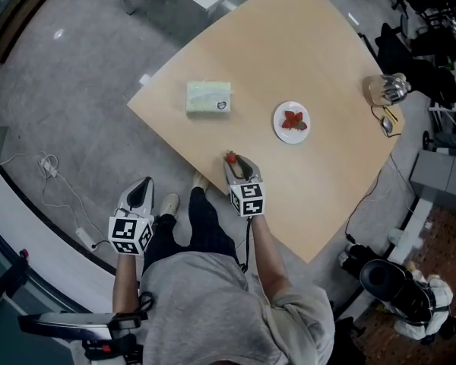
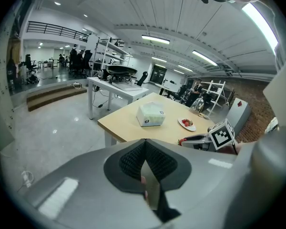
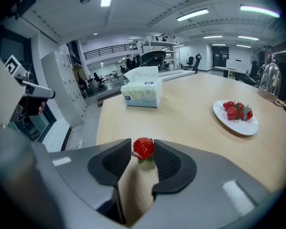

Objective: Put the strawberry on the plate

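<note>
Open-plan lab, white workbench [image 2: 115, 87], metal shelving [image 2: 107, 46], office chairs [image 2: 79, 61], ceiling strip lights [image 2: 155, 39]

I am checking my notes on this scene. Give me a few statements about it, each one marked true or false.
1. The right gripper grips a strawberry between its jaws. True.
2. The plate is empty. False: strawberries lie on it.
3. The left gripper hangs over the table. False: it is beside the table, over the floor, jaws together.
4. In the head view, the tissue box lies left of the plate. True.
</note>
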Tool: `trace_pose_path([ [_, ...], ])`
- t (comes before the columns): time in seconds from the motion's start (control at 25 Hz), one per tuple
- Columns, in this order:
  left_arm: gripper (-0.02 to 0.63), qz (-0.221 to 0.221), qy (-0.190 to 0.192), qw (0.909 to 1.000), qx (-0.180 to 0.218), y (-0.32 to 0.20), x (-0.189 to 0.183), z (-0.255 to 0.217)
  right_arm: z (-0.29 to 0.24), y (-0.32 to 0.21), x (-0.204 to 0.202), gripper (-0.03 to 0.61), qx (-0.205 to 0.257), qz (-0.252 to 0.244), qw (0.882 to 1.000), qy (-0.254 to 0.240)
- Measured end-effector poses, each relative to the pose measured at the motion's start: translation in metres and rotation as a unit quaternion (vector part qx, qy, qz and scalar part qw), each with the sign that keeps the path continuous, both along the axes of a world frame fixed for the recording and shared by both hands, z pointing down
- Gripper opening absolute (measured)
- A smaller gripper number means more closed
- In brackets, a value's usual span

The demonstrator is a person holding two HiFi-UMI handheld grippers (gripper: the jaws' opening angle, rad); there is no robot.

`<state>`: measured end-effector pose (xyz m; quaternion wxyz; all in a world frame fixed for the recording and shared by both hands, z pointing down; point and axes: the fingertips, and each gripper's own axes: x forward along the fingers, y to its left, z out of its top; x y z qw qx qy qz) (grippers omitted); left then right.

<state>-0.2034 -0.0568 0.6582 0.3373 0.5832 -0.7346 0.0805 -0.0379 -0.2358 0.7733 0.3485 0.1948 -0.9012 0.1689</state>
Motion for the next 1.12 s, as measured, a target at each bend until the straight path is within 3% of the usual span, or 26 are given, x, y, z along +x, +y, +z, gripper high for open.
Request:
trace_pose_path([
  [0.44,0.020,0.040,0.000,0.9991,0.010,-0.037,0.011,-0.009,-0.022,-0.036,0.023,0.151,0.024,0.050,0.998,-0.009],
  [1.12,0.020,0.078,-0.005,0.9969,0.007,-0.107,0.036,-0.014,-0.031,-0.137,0.079,0.150,0.058,0.127,0.990,-0.001],
])
